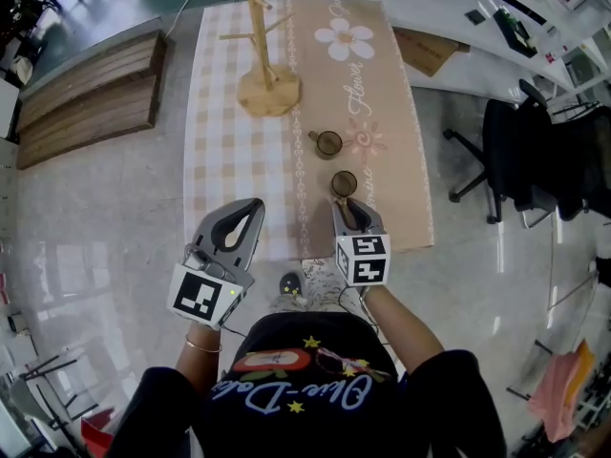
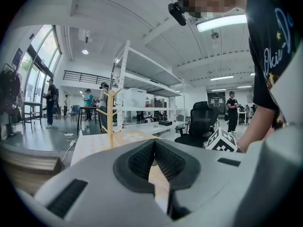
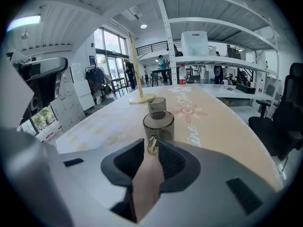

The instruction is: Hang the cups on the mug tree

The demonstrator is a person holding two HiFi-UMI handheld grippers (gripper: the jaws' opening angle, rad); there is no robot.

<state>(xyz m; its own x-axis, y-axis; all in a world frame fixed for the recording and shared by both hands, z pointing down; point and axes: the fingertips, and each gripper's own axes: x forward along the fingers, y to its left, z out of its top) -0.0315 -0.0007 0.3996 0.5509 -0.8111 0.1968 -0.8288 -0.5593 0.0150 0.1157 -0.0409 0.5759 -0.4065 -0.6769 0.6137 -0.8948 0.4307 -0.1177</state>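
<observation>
A wooden mug tree (image 1: pixel 258 51) stands bare at the far end of the cloth-covered table (image 1: pixel 224 160). Two smoky glass cups sit on the beige half of the cloth, the far cup (image 1: pixel 327 143) and the near cup (image 1: pixel 344 184). My right gripper (image 1: pixel 347 208) reaches the near cup from the front edge. In the right gripper view its jaws hold the handle of the near cup (image 3: pixel 158 123), which rests on the table, with the far cup (image 3: pixel 156 104) and the mug tree (image 3: pixel 136 70) beyond. My left gripper (image 1: pixel 254 208) hovers shut and empty at the front edge, its pads (image 2: pixel 142 160) pressed together, the tree (image 2: pixel 111 119) ahead.
A black office chair (image 1: pixel 520 156) stands on the floor to the right of the table. Wooden pallets (image 1: pixel 86 93) lie to the left. A flat cardboard piece (image 1: pixel 427 51) lies past the table's right far corner. A small object (image 1: pixel 291 284) lies on the floor by my feet.
</observation>
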